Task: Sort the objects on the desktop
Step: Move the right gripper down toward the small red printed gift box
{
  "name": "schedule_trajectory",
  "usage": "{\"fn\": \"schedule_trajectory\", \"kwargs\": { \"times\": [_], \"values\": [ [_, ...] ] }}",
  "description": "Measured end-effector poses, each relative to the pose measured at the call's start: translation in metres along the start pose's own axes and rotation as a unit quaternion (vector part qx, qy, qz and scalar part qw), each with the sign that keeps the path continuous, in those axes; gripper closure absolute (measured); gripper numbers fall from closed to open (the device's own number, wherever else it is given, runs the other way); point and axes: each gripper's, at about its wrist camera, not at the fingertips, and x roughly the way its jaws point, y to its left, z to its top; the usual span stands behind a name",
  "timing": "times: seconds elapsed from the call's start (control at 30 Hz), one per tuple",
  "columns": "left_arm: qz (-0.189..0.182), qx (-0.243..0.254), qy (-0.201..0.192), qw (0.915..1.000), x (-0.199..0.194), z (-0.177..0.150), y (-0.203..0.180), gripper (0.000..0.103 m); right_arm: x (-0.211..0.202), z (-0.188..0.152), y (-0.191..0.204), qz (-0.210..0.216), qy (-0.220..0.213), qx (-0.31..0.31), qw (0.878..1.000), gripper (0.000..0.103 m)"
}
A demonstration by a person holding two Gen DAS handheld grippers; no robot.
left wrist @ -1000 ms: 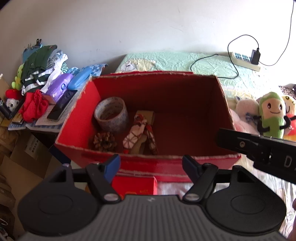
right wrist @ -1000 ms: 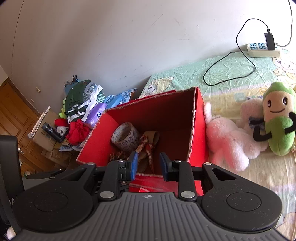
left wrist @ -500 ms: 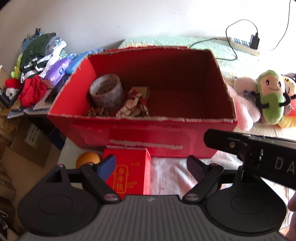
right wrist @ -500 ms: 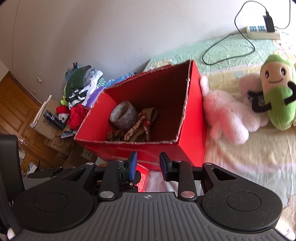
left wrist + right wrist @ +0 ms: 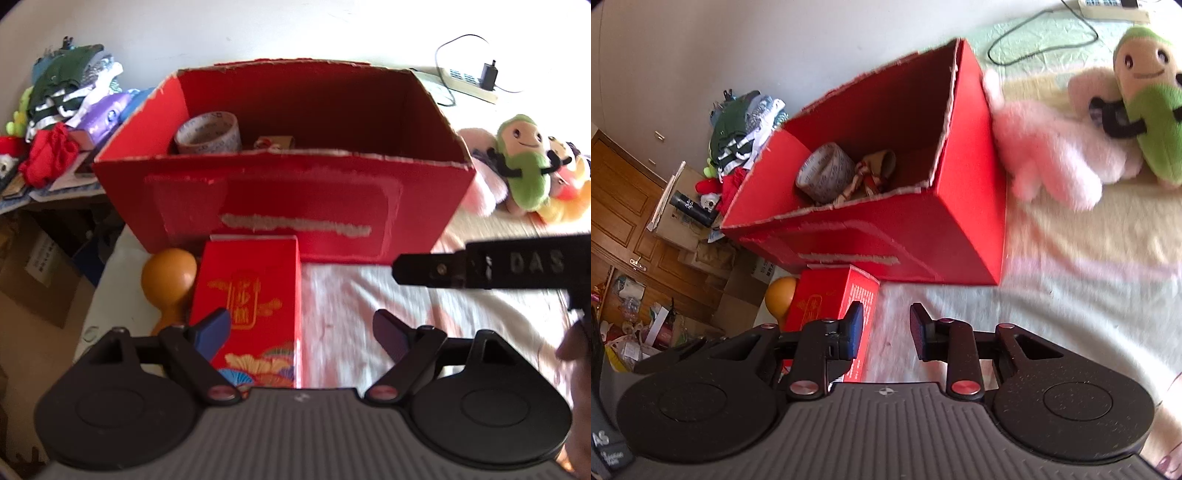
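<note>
Holding nothing, both the left gripper (image 5: 301,328) and right gripper (image 5: 886,328) gape; tape roll (image 5: 208,133) sits boxed, while red packet (image 5: 251,295) and orange gourd (image 5: 168,275) remain outside the red box (image 5: 280,206).

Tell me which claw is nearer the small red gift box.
Left. The left claw hangs open over the small red gift box; the right claw, also open, sits beside its right edge.
</note>
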Motion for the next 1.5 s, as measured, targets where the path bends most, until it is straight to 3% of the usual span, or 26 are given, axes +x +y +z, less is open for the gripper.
{"fn": "schedule_trajectory", "kwargs": {
  "times": [0.37,0.43,0.53,0.8,1.03,1.5],
  "values": [
    [-0.047,0.034,-0.003,0.9983,0.011,-0.011,0.029,0.011,0.022,-0.012,0.002,0.025,0.032,0.045,0.998,0.071],
    [-0.053,0.033,0.001,0.9980,0.015,-0.011,0.034,0.011,0.026,-0.010,0.006,0.028,0.030,0.049,0.998,0.061],
    [-0.065,0.044,0.008,0.9969,0.022,-0.011,0.037,0.011,0.032,-0.009,0.010,0.026,0.029,0.051,0.998,0.058],
    [-0.067,0.088,-0.005,0.9938,0.031,-0.013,0.032,0.004,0.050,-0.007,0.015,0.027,0.044,0.058,0.997,0.058],
    [-0.039,0.117,-0.022,0.9921,0.037,-0.015,0.026,0.004,0.060,-0.003,0.015,0.035,0.057,0.068,0.995,0.058],
    [-0.049,0.080,0.001,0.9956,0.052,-0.021,0.036,0.004,0.073,-0.004,0.014,0.042,0.081,0.063,0.994,0.058]
  ]
}}
